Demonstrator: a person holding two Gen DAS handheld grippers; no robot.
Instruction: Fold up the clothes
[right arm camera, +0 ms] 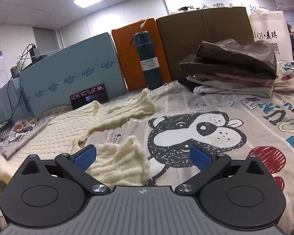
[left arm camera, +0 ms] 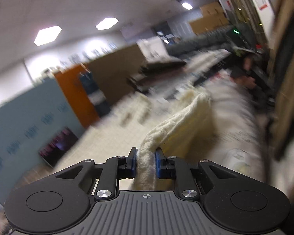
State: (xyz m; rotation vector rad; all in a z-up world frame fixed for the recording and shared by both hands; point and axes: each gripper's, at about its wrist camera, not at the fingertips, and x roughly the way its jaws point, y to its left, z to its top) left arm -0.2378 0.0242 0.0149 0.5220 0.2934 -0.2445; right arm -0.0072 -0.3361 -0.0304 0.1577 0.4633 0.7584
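Observation:
A cream knit sweater (right arm camera: 84, 117) lies spread on a cartoon-print sheet (right arm camera: 245, 117), one sleeve stretched toward the back and a bunched sleeve end (right arm camera: 123, 160) near the front. My right gripper (right arm camera: 143, 156) stands open just above that bunched part, with the knit lying between its blue pads (right arm camera: 201, 157) but not pressed. In the blurred left wrist view my left gripper (left arm camera: 146, 160) is shut on a fold of the cream knit sweater (left arm camera: 178, 123), which rises away from the pads.
A stack of folded clothes (right arm camera: 235, 66) with a dark brown garment on top sits at the back right. Behind stand a dark blue bottle (right arm camera: 149, 58), a light blue box (right arm camera: 68, 72), an orange box (right arm camera: 125, 54), a brown carton (right arm camera: 205, 29), a white bag (right arm camera: 268, 31) and a phone (right arm camera: 89, 98).

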